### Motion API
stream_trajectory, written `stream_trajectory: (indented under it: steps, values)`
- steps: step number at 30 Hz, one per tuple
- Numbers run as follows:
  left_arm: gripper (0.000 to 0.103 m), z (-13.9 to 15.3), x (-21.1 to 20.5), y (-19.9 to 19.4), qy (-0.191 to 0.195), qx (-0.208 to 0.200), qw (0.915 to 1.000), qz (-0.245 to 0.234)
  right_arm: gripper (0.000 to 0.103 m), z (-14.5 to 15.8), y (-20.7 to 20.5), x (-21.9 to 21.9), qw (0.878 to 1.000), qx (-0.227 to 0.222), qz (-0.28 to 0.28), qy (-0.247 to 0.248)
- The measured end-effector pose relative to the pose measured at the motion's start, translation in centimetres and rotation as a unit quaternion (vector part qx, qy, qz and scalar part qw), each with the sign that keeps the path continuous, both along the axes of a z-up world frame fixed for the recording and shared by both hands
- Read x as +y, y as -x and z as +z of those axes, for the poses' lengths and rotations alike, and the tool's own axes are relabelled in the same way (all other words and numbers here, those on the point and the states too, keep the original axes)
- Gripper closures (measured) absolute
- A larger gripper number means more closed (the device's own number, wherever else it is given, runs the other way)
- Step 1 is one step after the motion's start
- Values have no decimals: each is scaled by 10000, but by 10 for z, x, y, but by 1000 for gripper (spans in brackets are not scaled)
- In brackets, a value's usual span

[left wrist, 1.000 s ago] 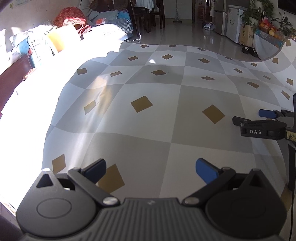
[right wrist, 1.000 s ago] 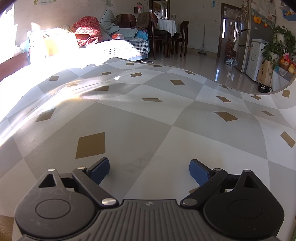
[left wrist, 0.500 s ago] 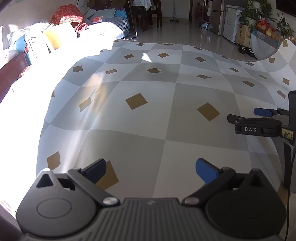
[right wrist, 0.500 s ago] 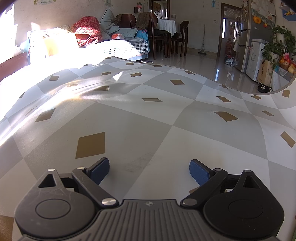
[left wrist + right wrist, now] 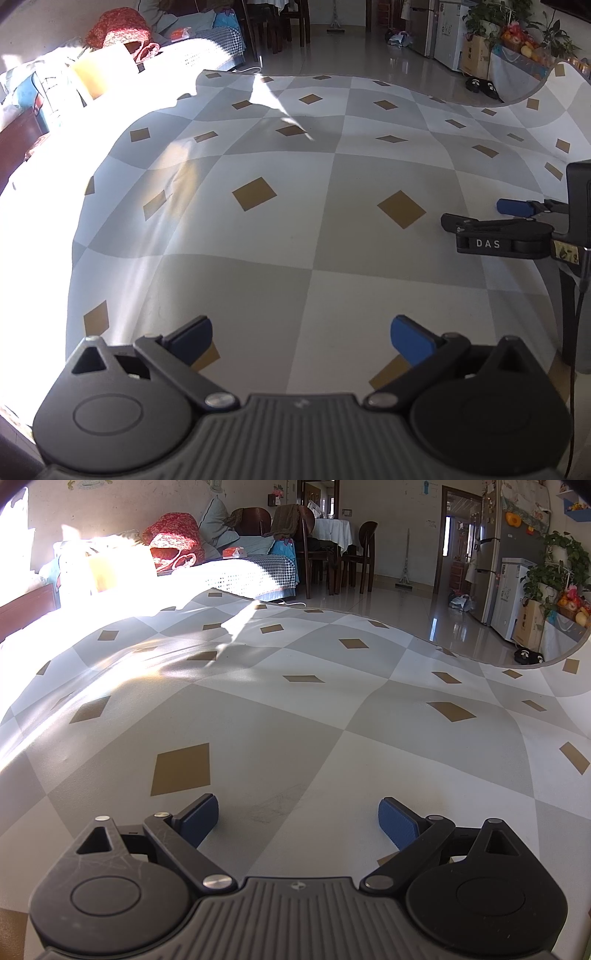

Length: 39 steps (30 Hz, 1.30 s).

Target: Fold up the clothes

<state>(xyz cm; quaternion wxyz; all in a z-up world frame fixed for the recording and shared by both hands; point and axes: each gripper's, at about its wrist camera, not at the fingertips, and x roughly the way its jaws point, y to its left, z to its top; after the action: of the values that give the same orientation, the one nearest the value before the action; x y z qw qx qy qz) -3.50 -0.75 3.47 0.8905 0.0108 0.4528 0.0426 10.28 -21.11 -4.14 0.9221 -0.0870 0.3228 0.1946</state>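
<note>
A cloth with grey and white checks and tan diamonds covers the flat surface in front of me; no garment lies on the part that I see. My left gripper hovers low over its near side, open, with nothing between the blue pads. In the left wrist view my right gripper comes in from the right edge, also low over the cloth. In its own view the right gripper stands open and empty above the checked cloth.
Strong sunlight washes out the left side of the cloth. Beyond the far edge are a sofa piled with red fabric and cushions, dining chairs, shiny floor, a fridge and plants.
The left wrist view has drifted a little, the cloth pattern sliding left and up. The right wrist view is almost unchanged. Both grippers stay open.
</note>
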Motion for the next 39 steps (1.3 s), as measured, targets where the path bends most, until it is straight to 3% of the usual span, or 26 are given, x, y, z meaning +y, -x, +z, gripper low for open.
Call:
stream_trajectory:
  steps: [7, 14, 19, 26, 34, 39]
  values:
    - [0, 0, -7, 1, -58, 16, 9999, -158, 9, 0, 0, 0, 10000, 0, -1, 0]
    - [0, -18, -6, -3, 37, 335, 9993, -152, 9, 0, 0, 0, 10000, 0, 0, 1]
    - [0, -35, -4, -5, 296, 602, 9975, -205, 9, 0, 0, 0, 10000, 0, 0, 1]
    - [0, -35, 6, -6, 607, 618, 9962, -95, 9, 0, 0, 0, 10000, -1, -1, 1]
    - [0, -44, 11, -13, 617, 733, 9953, 113, 9, 0, 0, 0, 10000, 0, -2, 0]
    - [0, -47, 5, -16, 401, 727, 9965, 88, 9, 0, 0, 0, 10000, -1, -3, 0]
